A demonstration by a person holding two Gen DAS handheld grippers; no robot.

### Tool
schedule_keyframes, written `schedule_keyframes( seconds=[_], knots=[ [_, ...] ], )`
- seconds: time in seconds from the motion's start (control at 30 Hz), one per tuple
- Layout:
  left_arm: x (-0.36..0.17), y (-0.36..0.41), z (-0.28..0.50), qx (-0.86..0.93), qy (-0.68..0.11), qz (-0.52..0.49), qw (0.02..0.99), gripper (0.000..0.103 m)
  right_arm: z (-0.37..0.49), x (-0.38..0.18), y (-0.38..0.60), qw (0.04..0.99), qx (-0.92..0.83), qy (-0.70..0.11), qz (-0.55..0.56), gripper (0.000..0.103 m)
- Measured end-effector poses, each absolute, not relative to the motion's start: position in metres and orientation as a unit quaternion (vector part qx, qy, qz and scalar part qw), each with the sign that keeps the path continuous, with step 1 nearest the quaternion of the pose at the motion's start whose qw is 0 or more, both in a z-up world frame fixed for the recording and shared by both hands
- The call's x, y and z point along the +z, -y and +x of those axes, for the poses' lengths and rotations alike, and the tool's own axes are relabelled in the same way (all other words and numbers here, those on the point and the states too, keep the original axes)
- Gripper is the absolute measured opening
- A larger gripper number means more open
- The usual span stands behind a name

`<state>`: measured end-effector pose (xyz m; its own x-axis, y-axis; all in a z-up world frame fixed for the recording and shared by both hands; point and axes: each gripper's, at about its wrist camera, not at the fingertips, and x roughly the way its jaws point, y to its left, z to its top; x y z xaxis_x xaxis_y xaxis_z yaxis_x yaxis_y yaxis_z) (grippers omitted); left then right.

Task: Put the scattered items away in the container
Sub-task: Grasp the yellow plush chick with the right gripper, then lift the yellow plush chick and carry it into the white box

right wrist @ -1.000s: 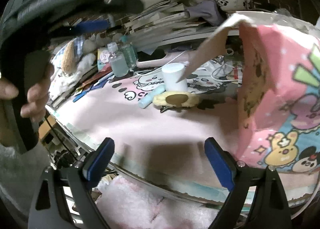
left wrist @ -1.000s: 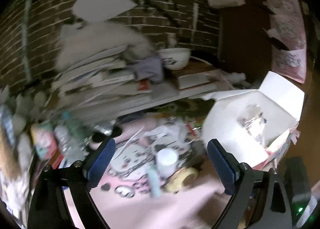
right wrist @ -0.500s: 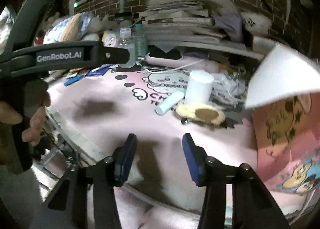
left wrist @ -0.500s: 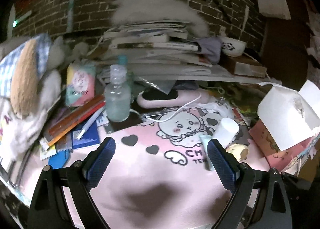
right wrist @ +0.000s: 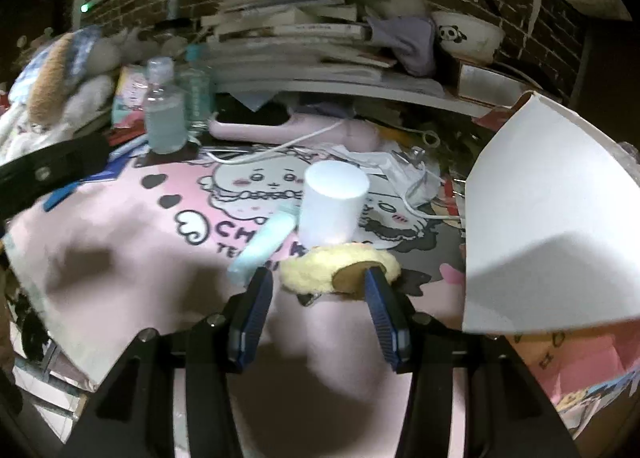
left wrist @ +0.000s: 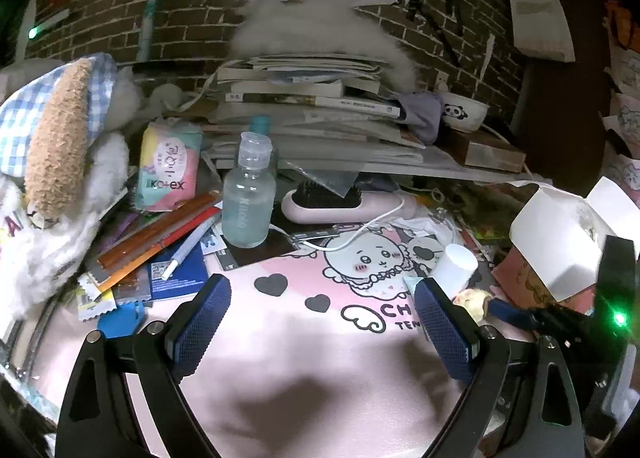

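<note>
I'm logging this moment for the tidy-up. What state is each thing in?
Left tool: open, empty, above the mat.
Right tool: open, straddling the yellow fuzzy item.
White cylinder: upright.
Light-blue tube: lying flat.
Clear bottle: upright, capped.
Box: flaps open.

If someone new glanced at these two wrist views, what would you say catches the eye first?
Probably the pink cartoon desk mat in the middle, with a white cylinder standing beside a fluffy yellow item that the right gripper has its open jaws around. Behind, a leaning stack of books fills the shelf, and a white-lined box gapes open on the right.
</note>
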<state>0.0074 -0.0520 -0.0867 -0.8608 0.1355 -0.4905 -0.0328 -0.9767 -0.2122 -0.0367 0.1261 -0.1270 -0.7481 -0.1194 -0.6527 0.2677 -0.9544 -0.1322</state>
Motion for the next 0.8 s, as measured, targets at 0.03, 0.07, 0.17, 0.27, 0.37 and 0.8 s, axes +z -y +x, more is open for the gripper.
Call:
schedule_keyframes(
  seconds=[0.03,0.07,0.17,0.27,0.37,0.8],
  knots=[
    [-0.087,0.052,0.007,0.960,0.098,-0.260,0.045,0.092,-0.039,-0.128,-0.127,0.104,-0.928,-0.106,0.343,0.053],
    [-0.087,0.052,0.007,0.960,0.097,-0.260,0.047,0.092,-0.042,-0.128,-0.127,0.105,-0.926,-0.103,0.347,0.058],
    [-0.089,0.050,0.005,0.960,0.095,-0.259,0.052,0.092,-0.048,-0.129,-0.126,0.108,-0.925,-0.096,0.351,0.061],
    [-0.090,0.050,0.004,0.960,0.094,-0.258,0.054,0.092,-0.056,-0.129,-0.128,0.104,-0.925,-0.083,0.355,0.061],
    [-0.091,0.049,0.004,0.960,0.093,-0.260,0.055,0.092,-0.063,-0.131,-0.131,0.102,-0.924,-0.068,0.362,0.057],
    [-0.092,0.048,0.005,0.958,0.094,-0.264,0.054,0.092,-0.046,-0.133,-0.134,0.125,-0.923,-0.052,0.361,0.028]
  ],
)
